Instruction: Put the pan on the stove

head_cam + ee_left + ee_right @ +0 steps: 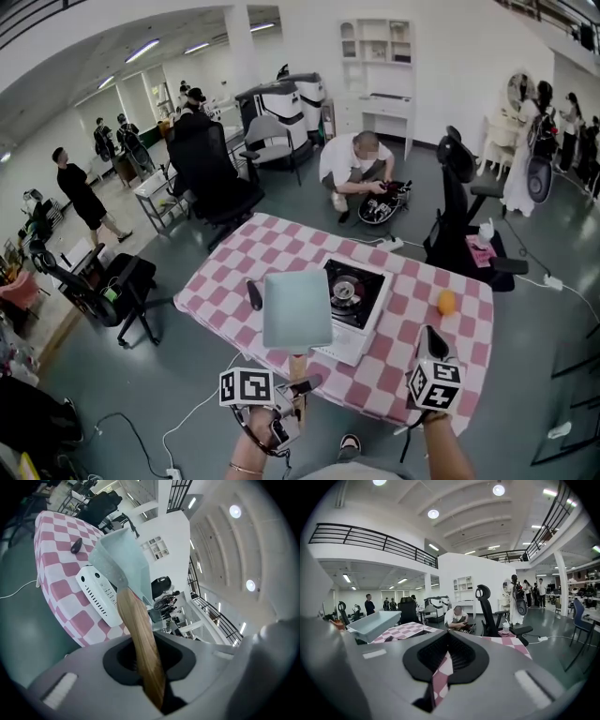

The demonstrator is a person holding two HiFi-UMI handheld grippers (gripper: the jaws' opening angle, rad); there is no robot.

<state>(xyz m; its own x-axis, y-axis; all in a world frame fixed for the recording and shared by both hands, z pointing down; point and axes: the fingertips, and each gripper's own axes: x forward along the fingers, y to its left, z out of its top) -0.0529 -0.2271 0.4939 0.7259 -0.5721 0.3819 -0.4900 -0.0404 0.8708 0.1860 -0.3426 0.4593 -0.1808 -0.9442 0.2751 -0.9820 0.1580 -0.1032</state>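
A pale blue square pan (296, 309) with a wooden handle (298, 367) hangs over the pink-checked table (281, 246), just left of the white portable stove (370, 314). Its right edge overlaps the stove's left side. My left gripper (298, 386) is shut on the handle's end at the table's near edge. In the left gripper view the handle (140, 639) runs up from the jaws to the pan (123, 557), with the stove (101, 597) beyond. My right gripper (431, 339) hovers over the table's near right part, jaws together and empty. The right gripper view shows the pan (375, 623) at its left.
An orange (446, 302) lies on the cloth right of the stove, and a small black object (254, 294) lies left of the pan. A black office chair (459, 225) stands by the table's far right corner. A person (354, 169) crouches on the floor beyond.
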